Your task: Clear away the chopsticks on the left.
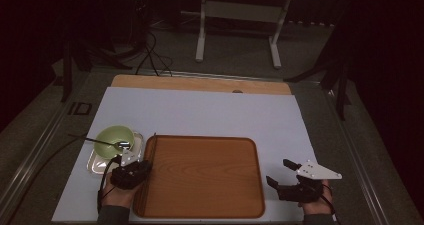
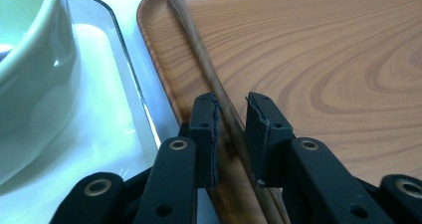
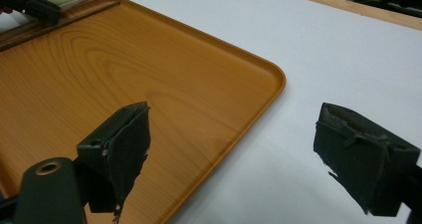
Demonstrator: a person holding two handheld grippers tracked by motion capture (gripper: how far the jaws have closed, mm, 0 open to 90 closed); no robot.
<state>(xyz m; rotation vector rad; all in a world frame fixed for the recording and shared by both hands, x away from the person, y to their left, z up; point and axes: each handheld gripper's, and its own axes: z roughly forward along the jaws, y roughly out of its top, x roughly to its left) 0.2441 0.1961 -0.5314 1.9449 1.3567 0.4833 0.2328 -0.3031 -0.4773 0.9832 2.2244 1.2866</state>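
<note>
Currently I am working with my left hand-held gripper (image 1: pixel 131 171) at the left rim of the wooden tray (image 2: pixel 318 59), where a pair of chopsticks (image 2: pixel 209 77) is lying along that rim. In the left gripper view the chopsticks are running between my two black jaws and away from me, their long axis roughly parallel to the tray's left edge and in line with the jaws. The jaws are standing a little apart; the left pad looks to be touching the sticks and the right pad is showing a narrow gap, so I am judging that nothing is clamped. From the high view the far tips of the chopsticks (image 1: pixel 153 140) are reaching toward the tray's far left corner. Just left of the tray, a small metal dish (image 1: pixel 95 164) is carrying a green bowl (image 1: pixel 114 137) with a spoon (image 1: pixel 102 142) resting across it; dish and tray rim are lying just beside each other, so I am leaving little room on that side. To the right, the tray's floor is offering open room for any sideways move. My right hand-held gripper (image 1: pixel 285 172) is hovering off the tray's right edge over the white sheet on the tabletop (image 1: pixel 210 112), jaws wide apart and holding nothing, well apart from the chopsticks. The left hand is therefore much the nearer one. I am judging that any next move along the sticks' axis is the safest, since the raised rim could catch them.
</note>
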